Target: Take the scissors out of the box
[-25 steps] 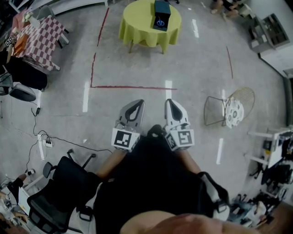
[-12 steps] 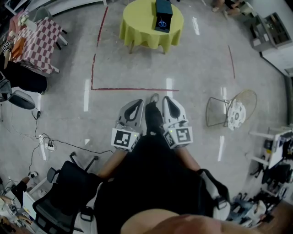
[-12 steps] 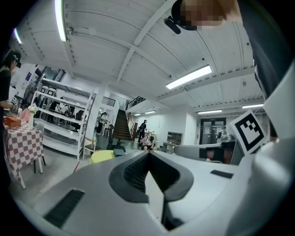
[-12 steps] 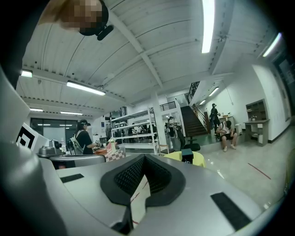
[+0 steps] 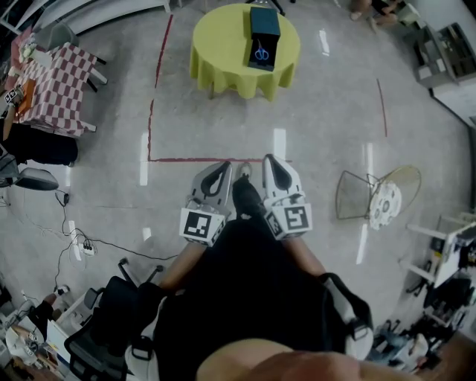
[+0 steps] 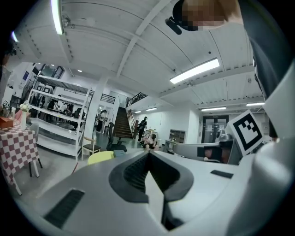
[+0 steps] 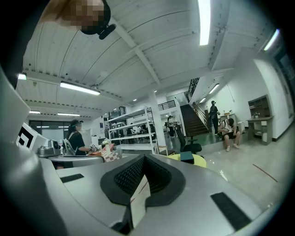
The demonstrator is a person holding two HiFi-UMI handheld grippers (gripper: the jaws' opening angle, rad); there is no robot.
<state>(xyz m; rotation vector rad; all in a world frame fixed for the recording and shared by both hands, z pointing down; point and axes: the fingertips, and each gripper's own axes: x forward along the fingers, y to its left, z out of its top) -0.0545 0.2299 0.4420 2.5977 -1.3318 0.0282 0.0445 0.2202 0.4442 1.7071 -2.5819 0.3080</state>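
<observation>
- Scissors (image 5: 261, 53), blue handles, are lying inside the dark box (image 5: 264, 22) on the round yellow worktop (image 5: 223, 52). That is top centre of the head view, well apart from both claws.
- Far left, the checkered table (image 5: 56, 74) is standing near the room's edge. Lower down, the black office chair (image 5: 104, 327) is sitting in the corner, and the power strip (image 5: 83, 247) is lying on the floor (image 5: 312, 111) with a cable trailing off it.
- Just right of that, the red tape line (image 5: 152, 111) is running down the floor beside the worktop, then turning right.
- Next, the left claw (image 5: 216, 177) is pointing roughly level towards the worktop. Its own view is showing the jaws meeting tip to tip, with nothing between them.
- Between the two claws, the person's dark shoe (image 5: 248, 198) is showing.
- Beside it, the right claw (image 5: 273, 171) is lying parallel to the left one, jaws fully together and gripping nothing. Its view is catching the worktop and box ahead, past the tip.
- Far right, the wire chair (image 5: 375, 195) is lying tipped on the floor.
</observation>
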